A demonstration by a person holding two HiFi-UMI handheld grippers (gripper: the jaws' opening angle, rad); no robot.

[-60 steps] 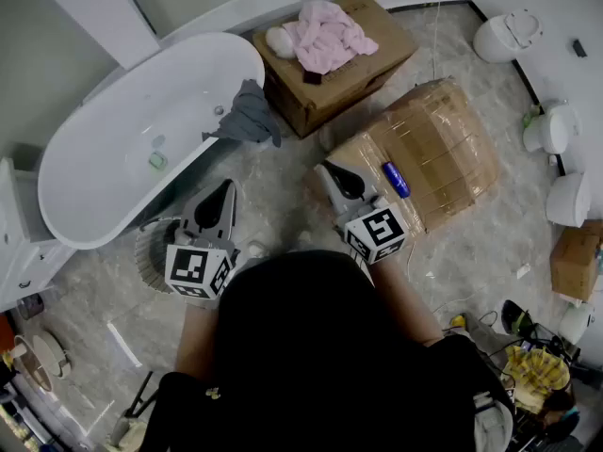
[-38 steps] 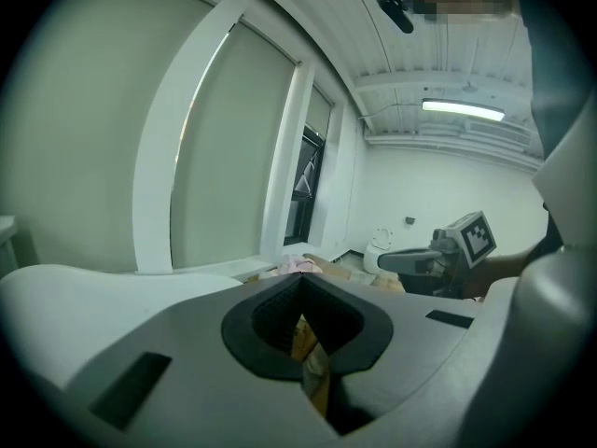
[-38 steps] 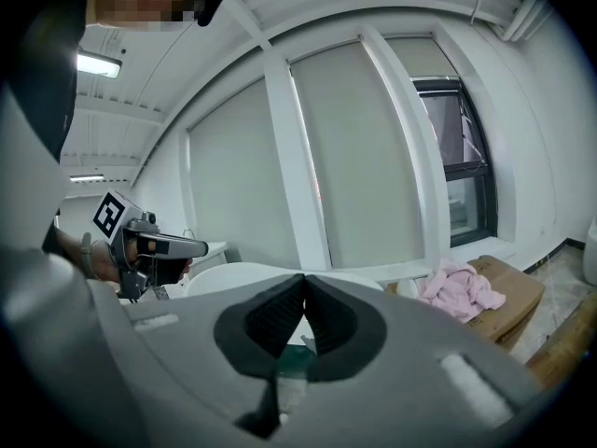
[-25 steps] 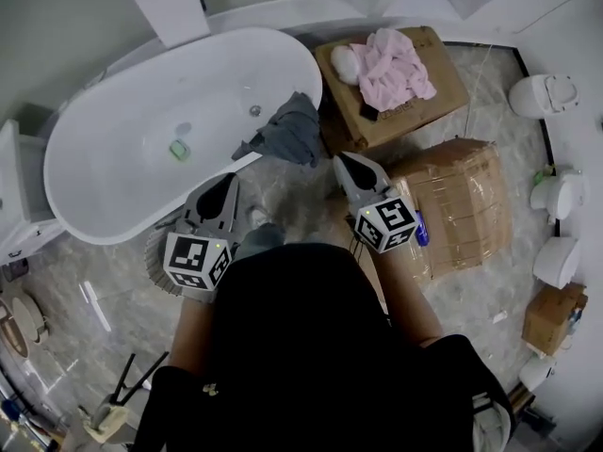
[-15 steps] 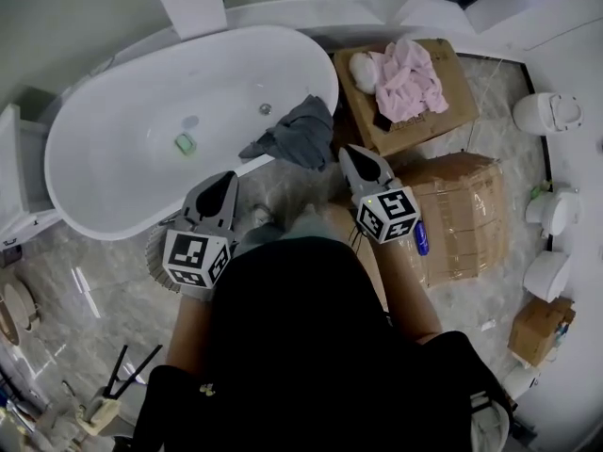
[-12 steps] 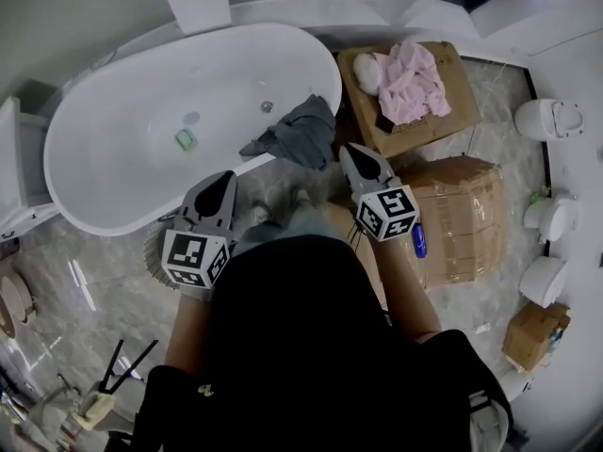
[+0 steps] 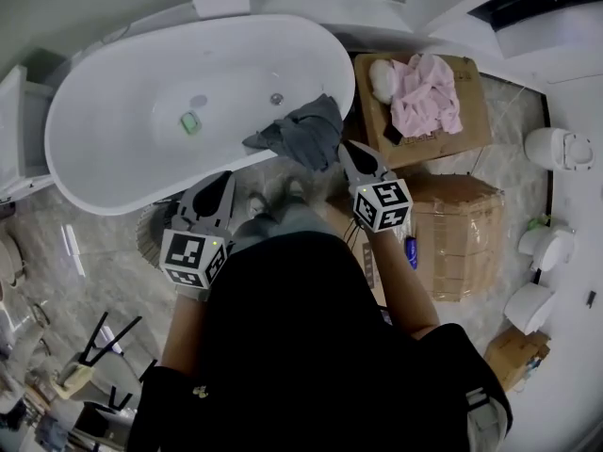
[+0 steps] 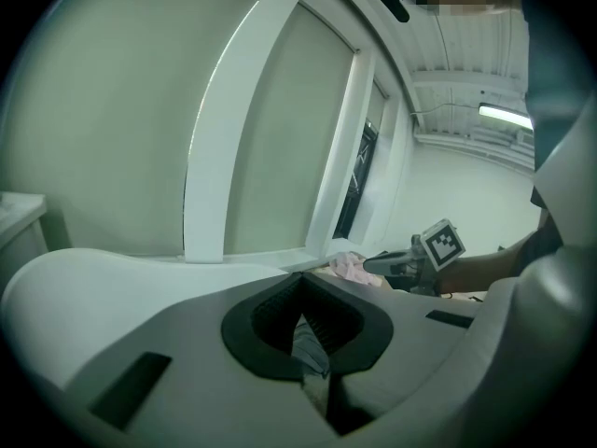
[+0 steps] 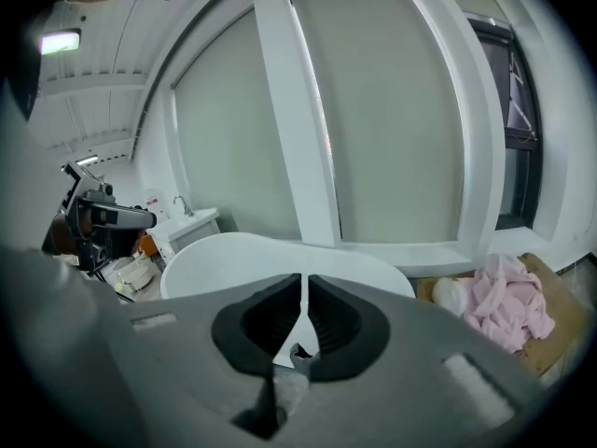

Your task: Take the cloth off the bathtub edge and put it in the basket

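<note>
Grey cloth (image 7: 303,137) on bathtub (image 7: 122,83) rim, just beside right gripper (image 7: 350,153) tips

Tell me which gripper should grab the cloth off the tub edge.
Right, probably. The right gripper points at the grey cloth from close by, jaws shut, so it must open first. The left gripper sits farther off, by the basket.

Right tool (image 9: 304,287) with jaws closed to a thin slit; beyond its tips, the white bathtub (image 9: 242,255) under tall window frames (image 9: 298,129); at right, pink cloth (image 9: 508,311) heaped on a cardboard box (image 9: 560,286); at far left, the left tool (image 9: 103,217)
</note>
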